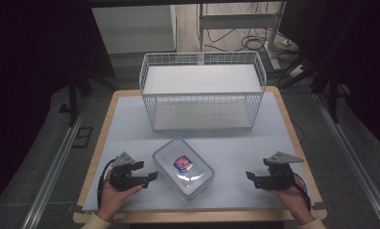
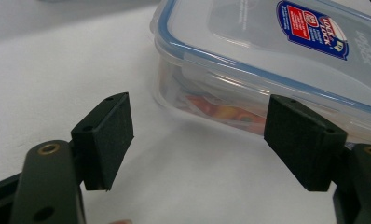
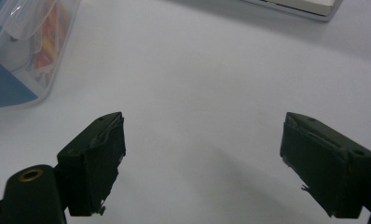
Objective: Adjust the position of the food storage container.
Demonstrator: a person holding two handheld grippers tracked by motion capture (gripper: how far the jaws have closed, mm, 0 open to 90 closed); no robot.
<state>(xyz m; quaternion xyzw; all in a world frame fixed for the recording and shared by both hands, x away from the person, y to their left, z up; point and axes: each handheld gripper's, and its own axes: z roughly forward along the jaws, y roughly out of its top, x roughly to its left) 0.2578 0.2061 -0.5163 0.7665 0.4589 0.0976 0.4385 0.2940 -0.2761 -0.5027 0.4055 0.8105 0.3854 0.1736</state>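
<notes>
A clear plastic food container (image 1: 184, 167) with a blue-sealed lid and a red-and-blue label lies near the table's front, between my two grippers. My left gripper (image 1: 146, 171) is open just left of it, jaws pointing at its side. In the left gripper view the container (image 2: 277, 60) sits close ahead, slightly right of the gap of the left gripper (image 2: 197, 140). My right gripper (image 1: 250, 179) is open to the container's right, with a stretch of table between them. The right gripper view has the container's corner (image 3: 25, 51) at upper left, and the right gripper (image 3: 202, 163) holds nothing.
A white wire basket (image 1: 202, 90) stands at the table's far side, its front edge (image 3: 295, 7) visible in the right gripper view. The table (image 1: 255, 143) has a pale blue top with a wooden rim. Cables and a frame lie on the floor beyond.
</notes>
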